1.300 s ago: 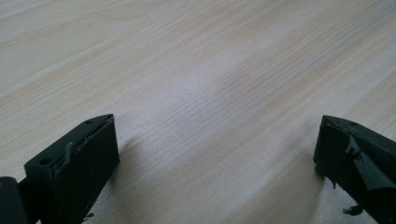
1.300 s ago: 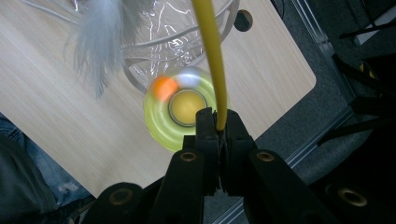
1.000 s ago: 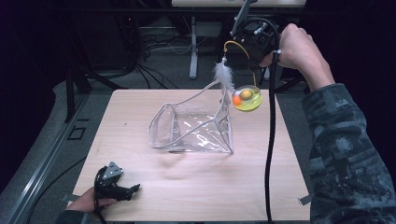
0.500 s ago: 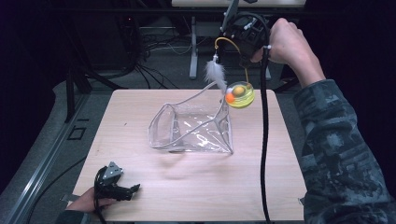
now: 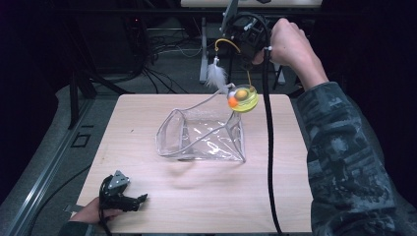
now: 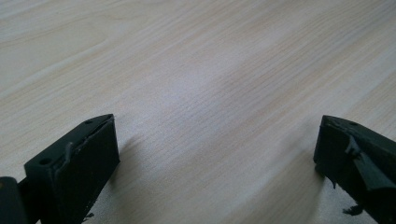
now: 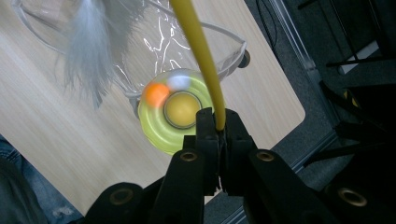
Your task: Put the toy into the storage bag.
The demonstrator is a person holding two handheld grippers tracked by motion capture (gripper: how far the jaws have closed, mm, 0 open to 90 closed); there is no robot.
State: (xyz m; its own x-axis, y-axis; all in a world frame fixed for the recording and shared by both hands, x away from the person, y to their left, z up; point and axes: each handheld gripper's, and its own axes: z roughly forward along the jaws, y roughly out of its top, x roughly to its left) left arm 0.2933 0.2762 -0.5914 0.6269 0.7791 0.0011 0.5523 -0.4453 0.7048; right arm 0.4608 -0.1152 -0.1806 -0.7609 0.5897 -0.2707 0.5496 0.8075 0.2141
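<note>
One toy (image 5: 243, 98) hangs at upper centre of the high view: a yellow-green disc with an orange ball, one white feather (image 5: 215, 76) and a yellow wire (image 7: 198, 51). The right gripper (image 7: 218, 128) pinches the wire above one clear bag (image 5: 204, 135). The left gripper (image 6: 215, 154), jaws spread, rests lower left on the table (image 5: 295, 196).

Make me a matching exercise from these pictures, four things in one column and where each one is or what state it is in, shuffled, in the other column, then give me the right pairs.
Things
1. left gripper
2. right gripper
3. clear plastic bag
4. white feather

Places or states
A. lies on the middle of the table, mouth open toward the left
B. hangs in the air on the yellow stem, above the table's far edge
C. jaws open, low over bare wood at the near left corner
D. jaws shut on the yellow stem, held up beyond the far edge

Pairs: 1-C, 2-D, 3-A, 4-B
</note>
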